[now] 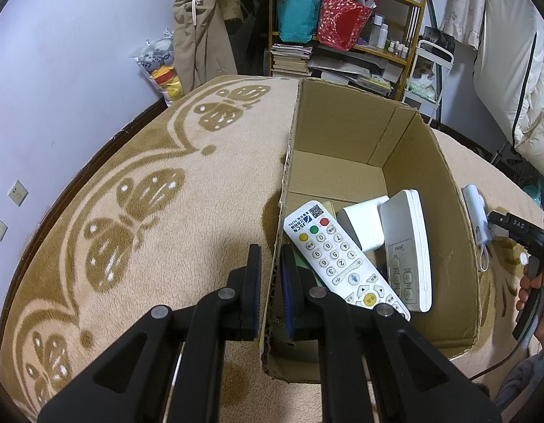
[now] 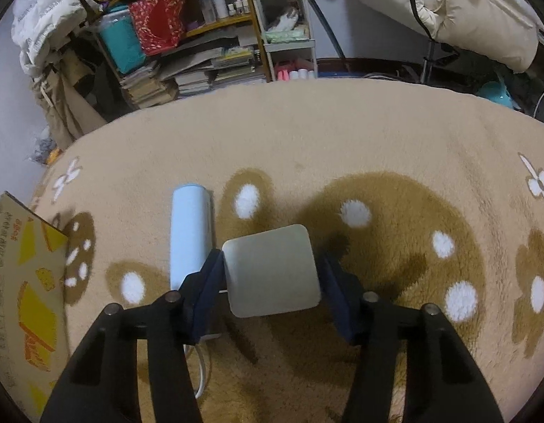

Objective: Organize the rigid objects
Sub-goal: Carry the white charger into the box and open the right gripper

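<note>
Jaws of the right gripper [image 2: 272,278] straddle a small white rounded block [image 2: 272,270] on the patterned blanket [image 2: 342,134]; the left pad touches its side, the right shows a sliver of gap, so a firm grip is uncertain. Just left lies a pale blue cylinder [image 2: 190,236], long axis running away from the gripper. The left gripper [image 1: 271,282] is clamped on the near wall of the cardboard box [image 1: 444,211], which lies to the right hand's left and already holds a remote [image 1: 339,253].

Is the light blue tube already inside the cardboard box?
No, the light blue tube lies on the beige blanket, outside the cardboard box.
</note>
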`<action>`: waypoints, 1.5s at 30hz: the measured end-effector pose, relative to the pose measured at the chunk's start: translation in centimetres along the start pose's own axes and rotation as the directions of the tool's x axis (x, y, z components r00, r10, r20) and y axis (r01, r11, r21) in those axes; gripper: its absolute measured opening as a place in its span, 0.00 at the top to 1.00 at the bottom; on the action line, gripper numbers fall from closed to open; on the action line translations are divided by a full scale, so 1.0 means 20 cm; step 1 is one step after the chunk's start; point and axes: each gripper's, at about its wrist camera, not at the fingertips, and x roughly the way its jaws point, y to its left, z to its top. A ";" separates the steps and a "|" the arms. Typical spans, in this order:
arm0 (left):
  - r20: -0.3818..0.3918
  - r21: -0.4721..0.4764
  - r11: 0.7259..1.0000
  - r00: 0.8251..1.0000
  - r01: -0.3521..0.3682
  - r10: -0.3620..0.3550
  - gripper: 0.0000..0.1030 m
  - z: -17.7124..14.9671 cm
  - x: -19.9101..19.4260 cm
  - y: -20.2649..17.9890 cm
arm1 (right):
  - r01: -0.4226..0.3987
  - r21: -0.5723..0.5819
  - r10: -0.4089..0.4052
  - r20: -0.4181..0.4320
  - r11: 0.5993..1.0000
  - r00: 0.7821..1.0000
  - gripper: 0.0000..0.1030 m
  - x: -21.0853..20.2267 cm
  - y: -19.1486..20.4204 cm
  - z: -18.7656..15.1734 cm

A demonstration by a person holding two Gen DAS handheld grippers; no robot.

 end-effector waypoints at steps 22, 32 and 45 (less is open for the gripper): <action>0.001 0.003 1.000 1.000 -0.001 0.001 0.89 -0.01 0.00 -0.01 | -0.260 -0.154 0.281 0.135 0.953 0.950 0.45 -0.39 0.41 0.05; 0.001 0.003 1.000 1.000 0.000 0.000 0.89 0.00 0.00 -0.01 | -0.412 -0.344 0.462 0.075 0.844 0.884 0.45 -0.56 0.81 -0.12; 0.000 0.002 1.000 1.000 0.002 -0.002 0.89 0.00 0.00 -0.01 | -0.504 -0.476 0.544 -0.062 0.721 0.837 0.45 -0.60 1.05 -0.40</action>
